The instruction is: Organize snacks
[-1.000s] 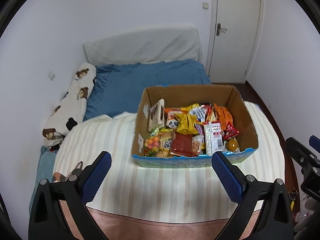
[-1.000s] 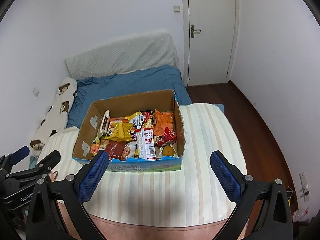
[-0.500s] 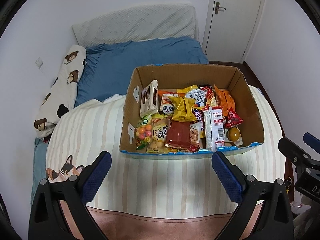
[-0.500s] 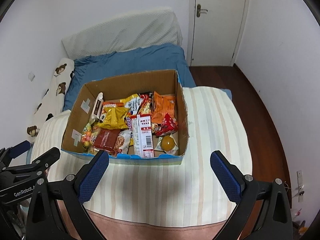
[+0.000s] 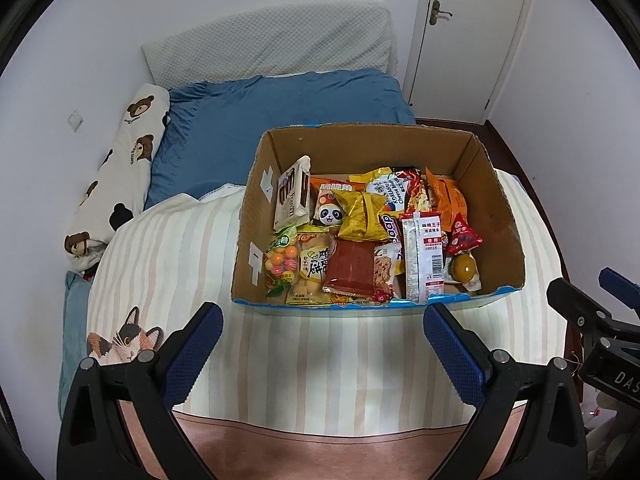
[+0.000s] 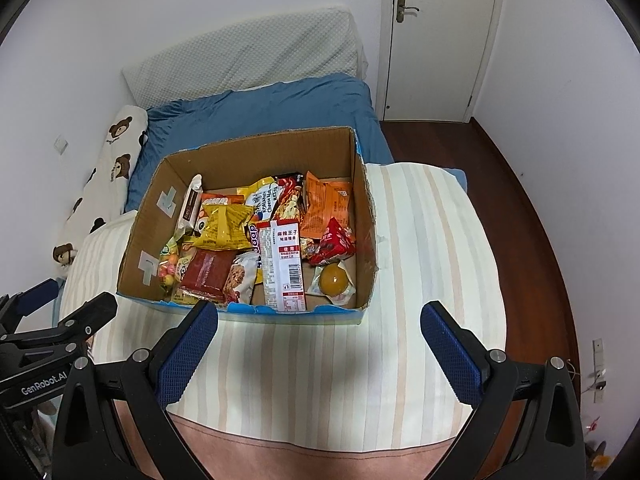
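Observation:
An open cardboard box (image 5: 500, 216) (image 6: 364, 216) full of mixed snack packets stands on a striped blanket on the bed. Inside lie a yellow crinkled bag (image 5: 360, 216) (image 6: 224, 226), a red flat pack (image 5: 350, 268), a white and red stick pack (image 5: 424, 256) (image 6: 282, 264), an orange bag (image 6: 326, 204) and a round yellow sweet (image 5: 464, 267) (image 6: 334, 279). My left gripper (image 5: 322, 344) is open and empty, just in front of the box. My right gripper (image 6: 318, 344) is open and empty, also in front of the box.
The striped blanket (image 5: 320, 360) covers the near bed. A blue quilt (image 5: 260, 112), a bear-print pillow (image 5: 120, 168) and a white headboard cushion (image 5: 272, 48) lie behind. A white door (image 6: 436, 40) and dark wood floor (image 6: 520, 216) are at right.
Both grippers have moved forward and tilted down over the box, which now shows larger and lower in both views. Both jaws stay open.

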`<state>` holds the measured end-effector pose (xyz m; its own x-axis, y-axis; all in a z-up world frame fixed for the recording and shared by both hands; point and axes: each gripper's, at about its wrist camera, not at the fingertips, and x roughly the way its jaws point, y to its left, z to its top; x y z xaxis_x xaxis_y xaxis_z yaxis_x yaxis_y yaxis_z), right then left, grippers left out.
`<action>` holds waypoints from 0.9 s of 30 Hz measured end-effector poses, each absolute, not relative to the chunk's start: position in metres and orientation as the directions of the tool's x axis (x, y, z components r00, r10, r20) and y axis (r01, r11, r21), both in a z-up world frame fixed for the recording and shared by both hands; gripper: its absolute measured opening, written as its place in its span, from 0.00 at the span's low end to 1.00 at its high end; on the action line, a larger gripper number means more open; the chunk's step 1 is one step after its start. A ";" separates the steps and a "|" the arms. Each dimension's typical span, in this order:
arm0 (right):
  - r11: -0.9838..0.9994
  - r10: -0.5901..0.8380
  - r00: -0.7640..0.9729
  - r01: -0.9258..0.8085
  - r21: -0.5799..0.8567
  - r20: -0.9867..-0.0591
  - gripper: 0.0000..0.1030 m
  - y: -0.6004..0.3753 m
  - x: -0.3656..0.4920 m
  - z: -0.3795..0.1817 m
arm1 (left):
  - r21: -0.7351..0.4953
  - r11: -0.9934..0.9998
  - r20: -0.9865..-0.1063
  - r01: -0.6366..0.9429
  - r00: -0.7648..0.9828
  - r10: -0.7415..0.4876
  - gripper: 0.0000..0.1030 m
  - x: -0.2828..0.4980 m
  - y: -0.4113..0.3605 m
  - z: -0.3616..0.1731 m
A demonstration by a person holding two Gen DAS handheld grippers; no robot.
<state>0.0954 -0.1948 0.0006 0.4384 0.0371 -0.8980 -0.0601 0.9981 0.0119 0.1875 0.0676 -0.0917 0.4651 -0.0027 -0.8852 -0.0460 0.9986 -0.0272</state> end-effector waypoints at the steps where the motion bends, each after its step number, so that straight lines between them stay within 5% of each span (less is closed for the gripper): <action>1: 0.998 0.036 0.439 -0.059 0.012 -0.898 1.00 -0.195 0.095 0.001 | -0.026 0.999 -0.885 -0.046 0.466 -0.002 1.00 0.188 0.067 -0.091; 27: 0.998 0.043 0.435 -0.059 0.019 -0.899 1.00 -0.197 0.089 0.008 | -0.034 0.998 -0.883 -0.047 0.469 -0.008 1.00 0.183 0.066 -0.085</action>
<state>0.0889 -0.1968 0.0081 0.4350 0.0432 -0.8994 -0.0594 0.9980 0.0192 0.1834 0.0659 -0.0851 0.4694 -0.0078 -0.8830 -0.0469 0.9983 -0.0337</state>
